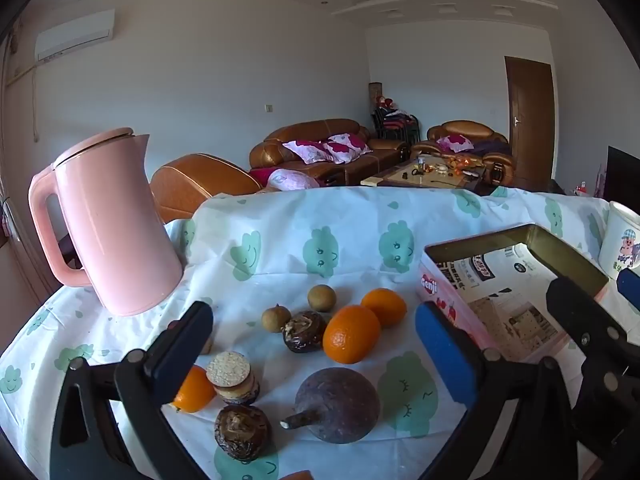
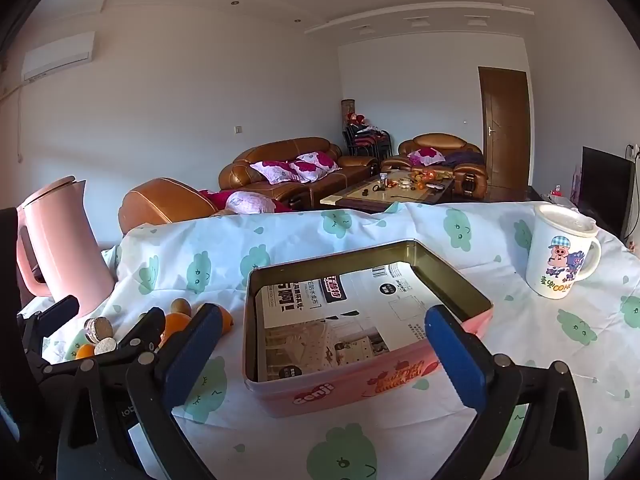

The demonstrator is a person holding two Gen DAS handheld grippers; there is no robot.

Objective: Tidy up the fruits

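Blue-padded left gripper (image 1: 316, 344) hangs wide open, grasping nothing, over the fruit at centre frame: a bright orange (image 1: 351, 334), a dark purple round fruit with a stub stem (image 1: 337, 405) lower centre, small brown longans (image 1: 321, 298) beyond. Upper left, a pink plastic kettle (image 1: 108, 224).

Over to the right wrist view: right gripper (image 2: 324, 348) is spread wide too, empty, framing the pink rectangular tin (image 2: 360, 388) at centre, fruit heaped at its left. A white cartoon mug (image 2: 560, 252) stands right.
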